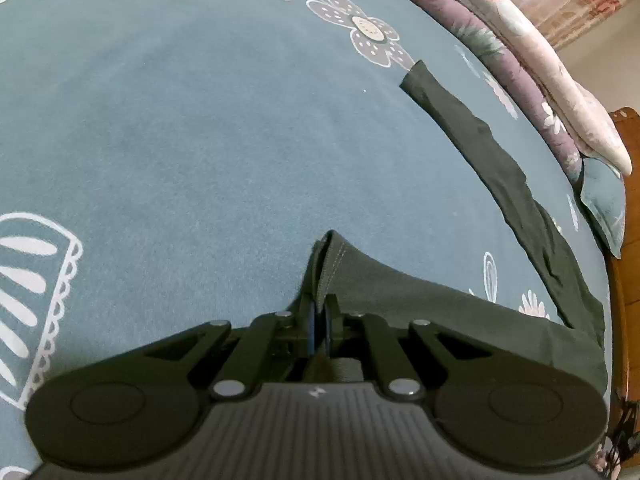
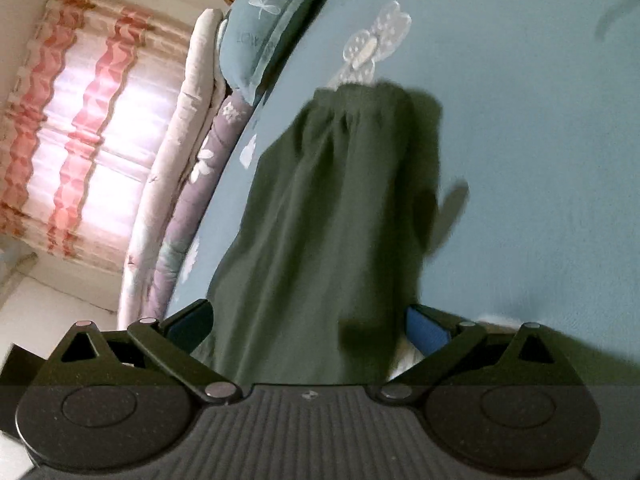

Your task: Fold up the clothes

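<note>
Garment: a dark green garment (image 1: pixel 460 320) is spread over the blue-green flowered bedsheet (image 1: pixel 200 120); one long narrow part (image 1: pixel 492 160) is stretched away toward the bedding at the far side; in the right wrist view a gathered band (image 2: pixel 360 96) is seen at its far end, and the cloth is blurred there.

Left gripper: the left gripper (image 1: pixel 320 320) is closed tight on a stitched hem (image 1: pixel 326 264) of the garment; the blue pads (image 1: pixel 313 328) are pressed together with cloth between them, and the hem stands up in a small peak just beyond them.

Right gripper: the right gripper (image 2: pixel 308 328) is spread wide, one finger to each side of the cloth; nothing is pinched; the garment runs through the gap, and whether it is touched cannot be told.

Surroundings: rolled quilts (image 1: pixel 520 52) and a pillow (image 2: pixel 272 28) are lined along the bed's edge; a striped curtain (image 2: pixel 80 140) is seen beyond.

Stage: a hem held in one gripper and a spread garment would suit either the laying-flat or the carrying-over of a fold; which it is cannot be settled.

Handling well: the pinched hem is best kept low and taut, so that the thin cloth is not dragged into wrinkles; a matching edge should be gripped by the open fingers, through one clean layer only; both holds should then be moved evenly, so that the edges are kept parallel.

Risk: the fabric looks limp, and is likely to be bunched if pulled from one side alone.
</note>
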Demonstrator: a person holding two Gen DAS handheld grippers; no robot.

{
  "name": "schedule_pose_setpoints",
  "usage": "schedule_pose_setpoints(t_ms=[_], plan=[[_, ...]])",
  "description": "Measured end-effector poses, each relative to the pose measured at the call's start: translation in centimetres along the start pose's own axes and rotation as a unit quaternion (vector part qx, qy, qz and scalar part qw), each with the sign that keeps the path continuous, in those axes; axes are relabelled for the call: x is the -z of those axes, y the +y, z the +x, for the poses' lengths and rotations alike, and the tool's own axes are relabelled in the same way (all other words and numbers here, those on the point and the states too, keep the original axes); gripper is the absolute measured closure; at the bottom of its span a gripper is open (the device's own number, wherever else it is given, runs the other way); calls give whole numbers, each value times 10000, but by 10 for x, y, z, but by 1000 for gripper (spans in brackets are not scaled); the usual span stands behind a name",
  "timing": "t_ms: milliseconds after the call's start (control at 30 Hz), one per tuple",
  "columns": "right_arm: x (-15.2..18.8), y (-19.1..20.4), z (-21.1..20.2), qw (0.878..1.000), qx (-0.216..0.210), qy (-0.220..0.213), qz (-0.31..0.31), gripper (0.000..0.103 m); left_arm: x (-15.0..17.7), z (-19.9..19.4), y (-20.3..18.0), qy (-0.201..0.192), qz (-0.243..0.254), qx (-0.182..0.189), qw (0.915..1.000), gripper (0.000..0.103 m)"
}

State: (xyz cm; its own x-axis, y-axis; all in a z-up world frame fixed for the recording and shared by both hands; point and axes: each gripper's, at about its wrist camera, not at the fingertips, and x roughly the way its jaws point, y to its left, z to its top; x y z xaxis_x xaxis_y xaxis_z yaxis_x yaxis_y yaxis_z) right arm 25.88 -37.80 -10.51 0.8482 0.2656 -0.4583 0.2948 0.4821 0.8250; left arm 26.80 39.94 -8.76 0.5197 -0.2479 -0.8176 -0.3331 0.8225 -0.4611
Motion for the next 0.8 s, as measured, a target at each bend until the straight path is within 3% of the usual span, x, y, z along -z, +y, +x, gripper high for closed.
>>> schedule_pose_setpoints(t_ms=[200,267,300,367,400,533,800], plan=[[-30,-3,12,9998,-16,-217,-7,0,0,1,-5,-7,7,-124,9999,97],[-30,-1,10,9998,89,-185,40,10,1,1,-6,-46,-5,-166,9999,97],[-26,-2,8,9996,200,-174,-104,22,2,1,-6,-68,-21,-184,9998,97],[-23,-13,2,9990,369,-187,-145,61,3,1,-6,-102,-88,-206,9997,97],[-24,-23,0,9989,444,-173,4,100,3,1,-6,-109,-117,-224,9996,97],[-27,-33,-8,9991,396,-152,28,98,3,-2,-15,-78,-109,-441,9989,99],[-21,7,-61,9961,601,-198,-611,98,11,-36,-24,-135,-53,-429,9990,100]])
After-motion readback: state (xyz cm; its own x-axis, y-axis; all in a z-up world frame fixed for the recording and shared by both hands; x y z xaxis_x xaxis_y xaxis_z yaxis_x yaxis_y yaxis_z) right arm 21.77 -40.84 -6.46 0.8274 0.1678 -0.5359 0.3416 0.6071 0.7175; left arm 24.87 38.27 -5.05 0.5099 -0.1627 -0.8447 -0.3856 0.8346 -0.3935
